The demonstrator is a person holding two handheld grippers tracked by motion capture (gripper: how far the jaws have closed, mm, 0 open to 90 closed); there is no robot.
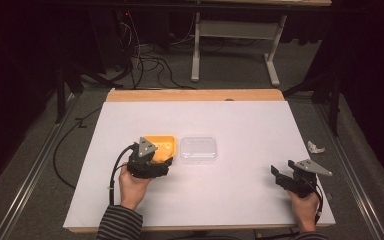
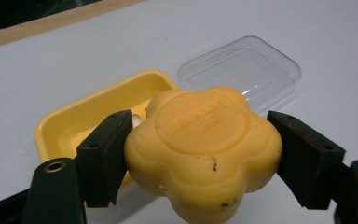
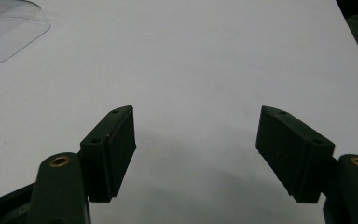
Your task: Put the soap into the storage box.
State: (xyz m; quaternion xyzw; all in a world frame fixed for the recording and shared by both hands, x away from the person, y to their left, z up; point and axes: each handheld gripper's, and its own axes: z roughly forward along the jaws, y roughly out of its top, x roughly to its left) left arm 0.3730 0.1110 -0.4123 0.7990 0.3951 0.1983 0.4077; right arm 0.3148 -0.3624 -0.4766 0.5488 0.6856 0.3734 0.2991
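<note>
On the white table, the yellow dish lies beside the clear lid, and the left gripper, clamped on the flower-shaped soap just above that dish, risks losing it off rounded lobes, while the right gripper hangs spread and empty.

A white-topped table with a wooden far edge stands on grey carpet, cables and a grey desk frame beyond in the dark.
</note>
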